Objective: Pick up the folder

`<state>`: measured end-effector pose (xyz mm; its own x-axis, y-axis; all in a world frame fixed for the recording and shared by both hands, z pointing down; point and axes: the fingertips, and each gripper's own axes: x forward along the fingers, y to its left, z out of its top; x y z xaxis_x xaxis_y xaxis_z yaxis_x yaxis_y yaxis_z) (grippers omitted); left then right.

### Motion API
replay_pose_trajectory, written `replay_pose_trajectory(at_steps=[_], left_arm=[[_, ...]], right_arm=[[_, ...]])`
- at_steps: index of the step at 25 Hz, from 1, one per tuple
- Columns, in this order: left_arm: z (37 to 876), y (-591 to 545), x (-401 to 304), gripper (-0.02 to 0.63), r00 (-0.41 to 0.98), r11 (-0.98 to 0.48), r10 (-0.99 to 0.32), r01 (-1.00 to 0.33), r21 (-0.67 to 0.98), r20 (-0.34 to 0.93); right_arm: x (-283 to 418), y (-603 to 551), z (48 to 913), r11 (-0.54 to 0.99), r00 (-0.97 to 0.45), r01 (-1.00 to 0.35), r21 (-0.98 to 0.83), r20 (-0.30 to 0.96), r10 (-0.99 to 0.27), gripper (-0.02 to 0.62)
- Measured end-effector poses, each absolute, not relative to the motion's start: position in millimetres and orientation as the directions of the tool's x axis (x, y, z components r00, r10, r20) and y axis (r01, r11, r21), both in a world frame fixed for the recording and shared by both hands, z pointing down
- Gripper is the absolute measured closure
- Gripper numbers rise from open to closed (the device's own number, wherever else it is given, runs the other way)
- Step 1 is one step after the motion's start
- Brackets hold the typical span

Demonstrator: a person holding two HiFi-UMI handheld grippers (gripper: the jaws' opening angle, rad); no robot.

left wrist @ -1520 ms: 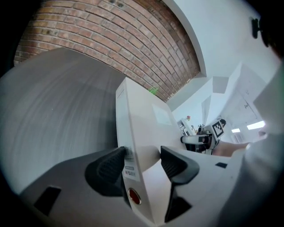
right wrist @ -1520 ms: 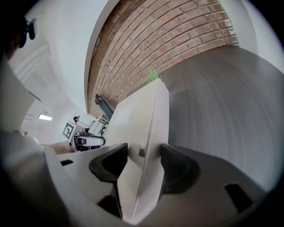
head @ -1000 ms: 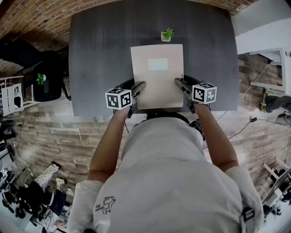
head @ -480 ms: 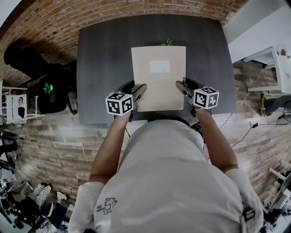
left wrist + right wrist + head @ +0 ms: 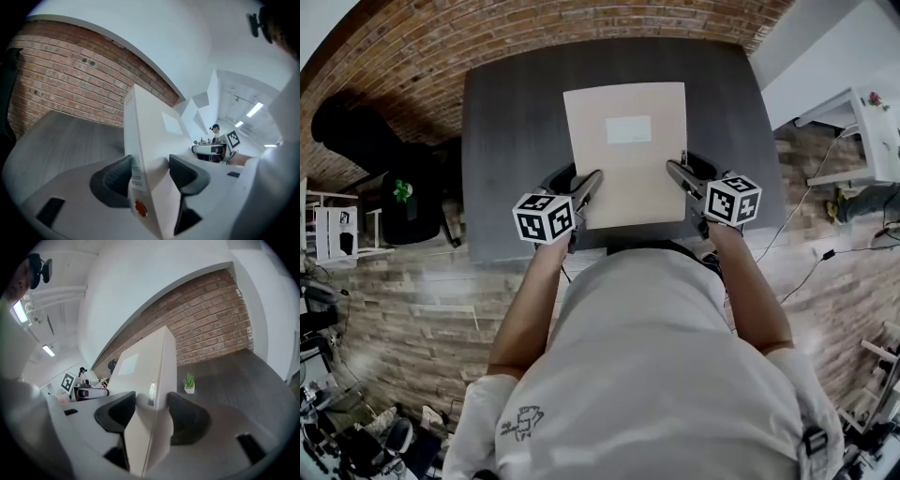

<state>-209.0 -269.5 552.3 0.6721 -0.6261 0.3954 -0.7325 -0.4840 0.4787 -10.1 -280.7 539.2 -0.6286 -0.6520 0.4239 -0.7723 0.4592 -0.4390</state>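
A thick beige folder (image 5: 626, 150) with a pale label on its cover hangs above the dark grey table (image 5: 506, 141), held flat by both grippers. My left gripper (image 5: 587, 182) is shut on the folder's left edge (image 5: 140, 154), one jaw on each face. My right gripper (image 5: 677, 171) is shut on the folder's right edge (image 5: 157, 390) in the same way. Each gripper view shows the other gripper across the folder.
A small potted plant (image 5: 189, 382) stands on the table beyond the folder; the folder hides it in the head view. A brick wall (image 5: 581, 23) runs behind the table. A black chair (image 5: 356, 131) and a dark stand with a plant (image 5: 401, 192) are at the left.
Both grippers have risen with the folder, which now looks larger and covers the potted plant in the head view. The grip has not changed.
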Motion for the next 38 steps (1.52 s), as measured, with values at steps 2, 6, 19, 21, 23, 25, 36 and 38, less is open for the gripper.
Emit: replay_pose_trajectory(at_steps=[2, 6, 19, 21, 23, 25, 36, 38], left_arm=[[547, -271, -206, 0.354, 0.678, -0.491, -0.627, -0.726, 0.482, 0.383], [540, -270, -203, 0.354, 0.678, -0.493, -0.630, -0.726, 0.480, 0.378], [525, -252, -163, 0.354, 0.643, -0.479, -0.658, -0.759, 0.440, 0.393], [524, -246, -151, 0.354, 0.634, -0.473, -0.662, -0.767, 0.434, 0.400], [525, -239, -140, 0.354, 0.627, -0.466, -0.665, -0.772, 0.432, 0.405], [525, -232, -129, 0.354, 0.622, -0.458, -0.669, -0.777, 0.433, 0.407], [531, -177, -58, 0.354, 0.590, -0.416, -0.696, -0.796, 0.440, 0.409], [532, -167, -46, 0.354, 0.588, -0.416, -0.698, -0.798, 0.437, 0.409]], right_arm=[[-7, -282, 532, 0.459, -0.626, -0.774, -0.436, 0.416, -0.660, 0.367], [-5, -281, 525, 0.463, -0.629, -0.771, -0.437, 0.410, -0.661, 0.367], [36, -267, 517, 0.489, -0.660, -0.744, -0.456, 0.381, -0.648, 0.368], [47, -263, 520, 0.489, -0.666, -0.738, -0.465, 0.382, -0.641, 0.368], [59, -258, 521, 0.493, -0.673, -0.731, -0.471, 0.379, -0.636, 0.368], [70, -252, 521, 0.499, -0.679, -0.726, -0.473, 0.376, -0.631, 0.370], [142, -203, 528, 0.519, -0.703, -0.705, -0.483, 0.375, -0.605, 0.370], [153, -193, 530, 0.519, -0.704, -0.704, -0.486, 0.376, -0.603, 0.370]])
